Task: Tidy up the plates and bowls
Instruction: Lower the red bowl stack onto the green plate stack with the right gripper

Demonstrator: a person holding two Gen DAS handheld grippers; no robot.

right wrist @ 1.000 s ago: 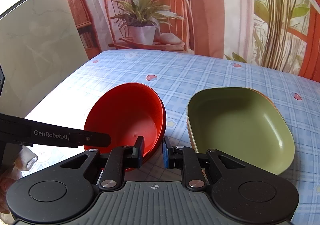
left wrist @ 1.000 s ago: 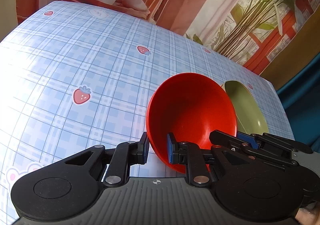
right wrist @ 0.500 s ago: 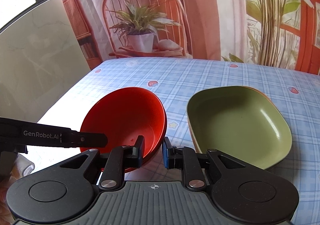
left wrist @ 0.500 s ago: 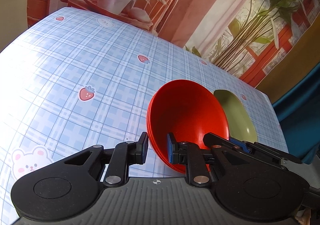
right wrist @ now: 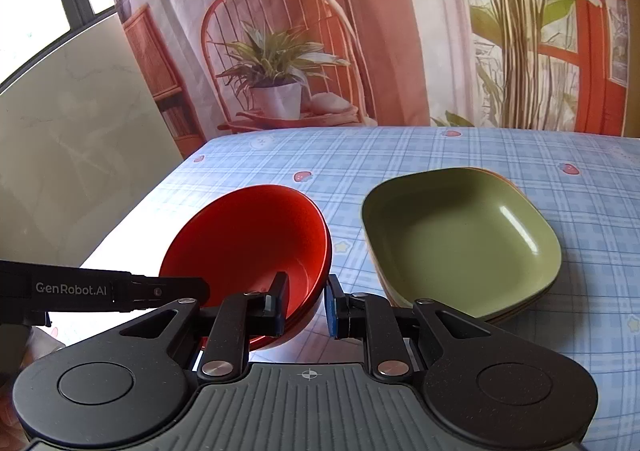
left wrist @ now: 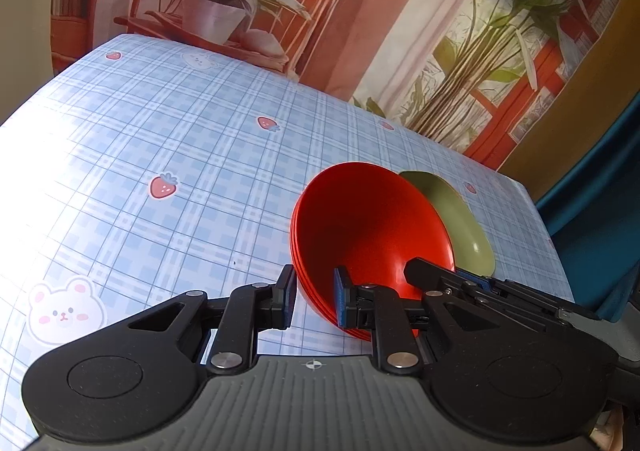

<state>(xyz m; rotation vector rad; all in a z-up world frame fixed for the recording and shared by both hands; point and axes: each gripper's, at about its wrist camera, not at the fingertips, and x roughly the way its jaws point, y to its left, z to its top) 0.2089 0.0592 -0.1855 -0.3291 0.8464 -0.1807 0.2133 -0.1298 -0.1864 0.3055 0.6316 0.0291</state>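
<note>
A stack of red bowls (left wrist: 372,227) is tipped above the checked tablecloth, its open side toward the left wrist camera. My left gripper (left wrist: 314,297) is shut on its near rim, one pad outside and one inside. From the other side, my right gripper (right wrist: 306,305) is shut on the rim of the same red bowls (right wrist: 248,239). Each view shows the other gripper's black finger reaching the bowl. A stack of green square plates (right wrist: 460,235) lies to the right of the bowls; in the left wrist view these green plates (left wrist: 460,227) are half hidden behind them.
The table (right wrist: 400,155) wears a blue checked cloth with strawberry and bear prints. A printed backdrop of a chair and plants hangs behind its far edge. A pale wall panel (right wrist: 72,155) stands off the table's left side.
Both grippers have risen and drawn back a little with the red bowls held between them. The table looks farther off and more backdrop shows. The green plates have stayed put.
</note>
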